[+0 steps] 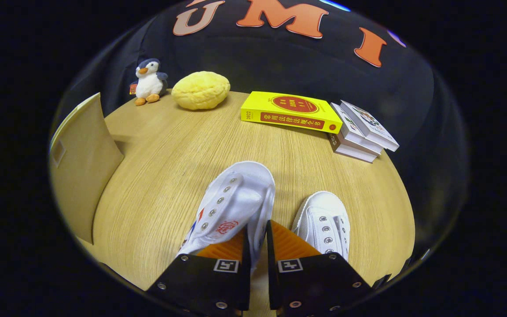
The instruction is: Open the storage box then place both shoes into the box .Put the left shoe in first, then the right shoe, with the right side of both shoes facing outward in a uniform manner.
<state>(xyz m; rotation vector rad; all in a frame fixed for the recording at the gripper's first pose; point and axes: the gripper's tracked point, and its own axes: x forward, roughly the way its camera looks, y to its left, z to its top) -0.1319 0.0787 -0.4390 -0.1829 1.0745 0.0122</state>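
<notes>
- The gripper is pressed nearly together, and the side wall of one shoe is pinched between the two fingers.
- This shoe is tipped up and held over the near part of the table. Its toe is pointed away, toward the far edge.
- The second shoe is set flat on the table, just beside the gripper, on the right, near the table's right edge.
- The box is seen at the left edge of the table. A pale flat wall or flap is turned this way. It cannot be told if the box is fully open.
- What could go wrong: only a thin bit of cloth is held, so the shoe could be dropped if it swings.
- The shoe could be bumped on the box wall if it is moved left too low.
- The shoe could be put in facing the wrong way if it is not turned with care. It is judged that the left shoe is the one held, but this cannot be told for sure.
- The second shoe could be knocked by the gripper, since it is so close.
- The gripper is held low and pointed forward and down over the table, with the fingers side by side.
- A toy penguin, a yellow cushion and books are left along the far edge, well apart from the shoes.
</notes>
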